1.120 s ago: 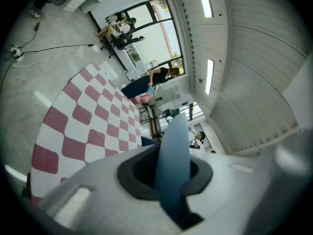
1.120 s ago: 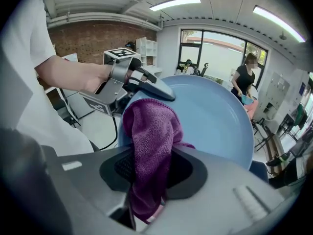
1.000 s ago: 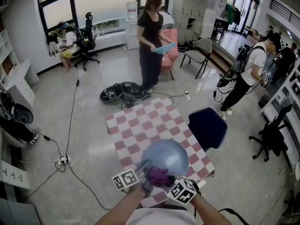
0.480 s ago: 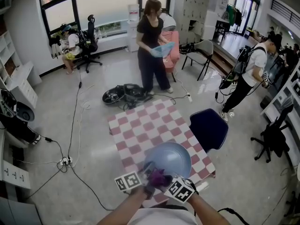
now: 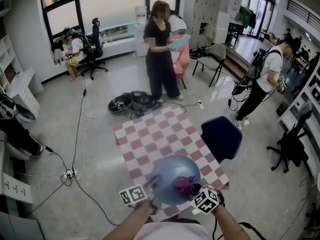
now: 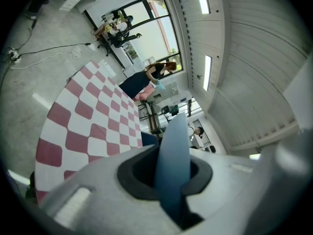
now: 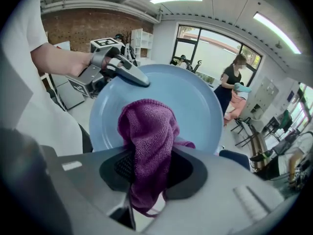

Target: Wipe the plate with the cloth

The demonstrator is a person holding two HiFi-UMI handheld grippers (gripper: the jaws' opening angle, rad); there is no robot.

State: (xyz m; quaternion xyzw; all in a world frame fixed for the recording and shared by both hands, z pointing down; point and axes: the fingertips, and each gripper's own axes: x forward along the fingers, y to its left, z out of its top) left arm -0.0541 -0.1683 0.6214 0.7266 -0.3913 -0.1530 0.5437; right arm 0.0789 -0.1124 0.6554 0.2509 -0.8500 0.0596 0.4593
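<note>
Left tool [image 6: 172, 180] is clamped on the rim of a blue plate [image 5: 167, 176], held tilted over the checked bench [image 5: 150, 134]. Right tool [image 7: 146, 180] grips a purple cloth [image 7: 149, 131] against the plate's face. Wiping seems under way, with no sign it is finished.

The cloth [image 5: 185, 185] in the right tongs [image 5: 194, 191] has slid rightward across the plate [image 5: 165, 173]

An office-like lab: black swivel chair [image 5: 95, 45] far left, grey metal lockers [image 5: 201, 9] far right, black cables [image 5: 76, 134] crossing pale floor [image 5: 45, 119].
</note>
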